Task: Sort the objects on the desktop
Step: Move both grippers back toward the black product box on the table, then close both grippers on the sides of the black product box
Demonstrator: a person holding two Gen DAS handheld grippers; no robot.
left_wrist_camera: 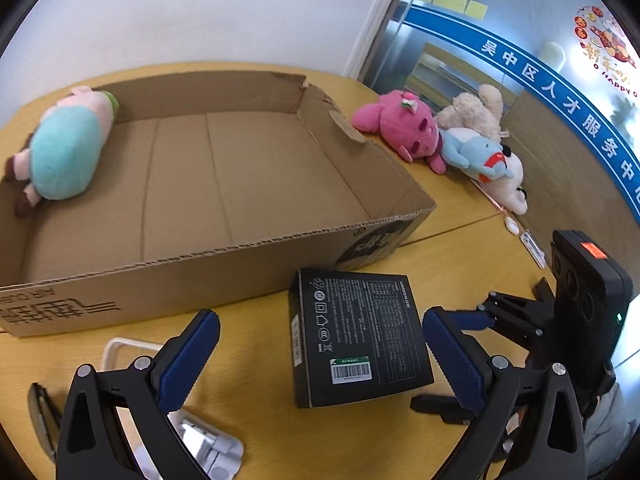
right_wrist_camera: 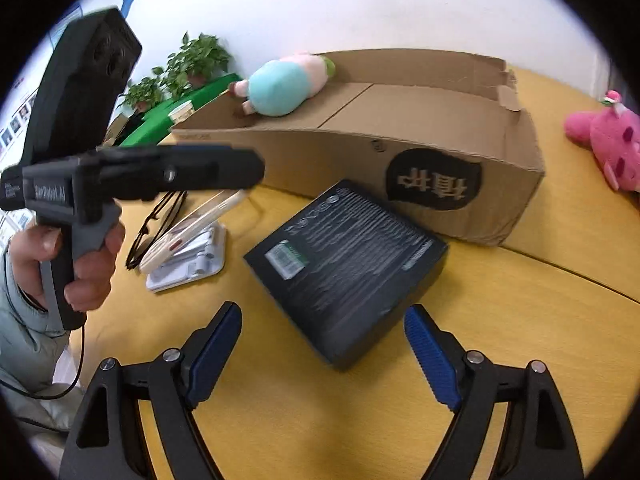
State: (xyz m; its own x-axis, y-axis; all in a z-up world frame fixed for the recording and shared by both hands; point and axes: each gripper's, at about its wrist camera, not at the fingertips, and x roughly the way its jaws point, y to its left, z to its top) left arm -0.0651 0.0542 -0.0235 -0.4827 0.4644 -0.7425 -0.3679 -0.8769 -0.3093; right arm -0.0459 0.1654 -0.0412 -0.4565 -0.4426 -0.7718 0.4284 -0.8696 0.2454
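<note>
A black box (left_wrist_camera: 356,336) lies flat on the yellow table (left_wrist_camera: 260,400) in front of an open cardboard box (left_wrist_camera: 224,184). My left gripper (left_wrist_camera: 320,344) is open, its blue pads (left_wrist_camera: 188,356) on either side of the black box's near end, not touching. My right gripper (right_wrist_camera: 322,344) is open and empty, just short of the black box (right_wrist_camera: 348,268). The right gripper also shows at the right in the left wrist view (left_wrist_camera: 480,320). A teal and pink plush (left_wrist_camera: 68,148) lies in the cardboard box's far left corner.
A pink plush (left_wrist_camera: 404,128), a cream plush (left_wrist_camera: 476,112) and a blue and white plush (left_wrist_camera: 484,160) lie at the table's far right. A white stand (right_wrist_camera: 188,256) and glasses (right_wrist_camera: 156,224) lie left of the black box. The left gripper body (right_wrist_camera: 132,176) hangs above them.
</note>
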